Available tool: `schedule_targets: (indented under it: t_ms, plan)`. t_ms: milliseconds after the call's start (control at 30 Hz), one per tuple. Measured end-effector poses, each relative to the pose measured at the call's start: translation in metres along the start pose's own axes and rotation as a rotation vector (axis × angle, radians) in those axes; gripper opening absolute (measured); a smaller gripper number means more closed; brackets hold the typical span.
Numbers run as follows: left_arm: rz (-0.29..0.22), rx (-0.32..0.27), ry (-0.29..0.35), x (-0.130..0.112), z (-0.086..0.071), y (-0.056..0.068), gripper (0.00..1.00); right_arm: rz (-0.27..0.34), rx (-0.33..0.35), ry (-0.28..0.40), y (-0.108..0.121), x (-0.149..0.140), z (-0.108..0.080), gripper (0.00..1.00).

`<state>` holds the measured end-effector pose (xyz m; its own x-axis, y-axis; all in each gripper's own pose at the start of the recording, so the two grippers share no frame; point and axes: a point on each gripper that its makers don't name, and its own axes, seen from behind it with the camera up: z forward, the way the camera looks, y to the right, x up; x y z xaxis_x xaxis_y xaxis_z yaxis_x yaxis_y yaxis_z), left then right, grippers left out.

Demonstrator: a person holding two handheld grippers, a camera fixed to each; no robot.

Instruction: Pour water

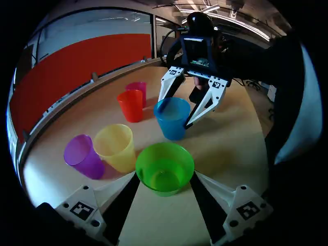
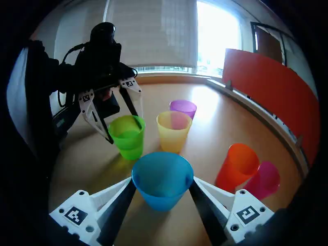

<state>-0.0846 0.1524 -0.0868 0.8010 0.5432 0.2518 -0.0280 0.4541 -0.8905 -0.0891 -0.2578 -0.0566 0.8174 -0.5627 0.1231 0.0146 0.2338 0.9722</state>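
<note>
Daylight glares from the blown-out window (image 2: 215, 37); edges bend, fisheye-warped.

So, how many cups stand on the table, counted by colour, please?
Green cup: 1
Blue cup: 1
Yellow cup: 1
Purple cup: 1
Orange cup: 1
Pink cup: 1
Total: 6 cups

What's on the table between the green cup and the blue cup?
Nothing: just bare table between the green cup and the blue cup. Both the left and right gripper views show that gap.
</note>
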Motion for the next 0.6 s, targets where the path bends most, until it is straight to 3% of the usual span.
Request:
schedule_targets:
  t_ms: [600]
  plan:
    - [-0.040, -0.007, 0.015, -0.0021, 0.0011, -0.0010, 0.85, 0.009, -0.008, -0.016, 0.0008, -0.0082, -0.0009, 0.91]
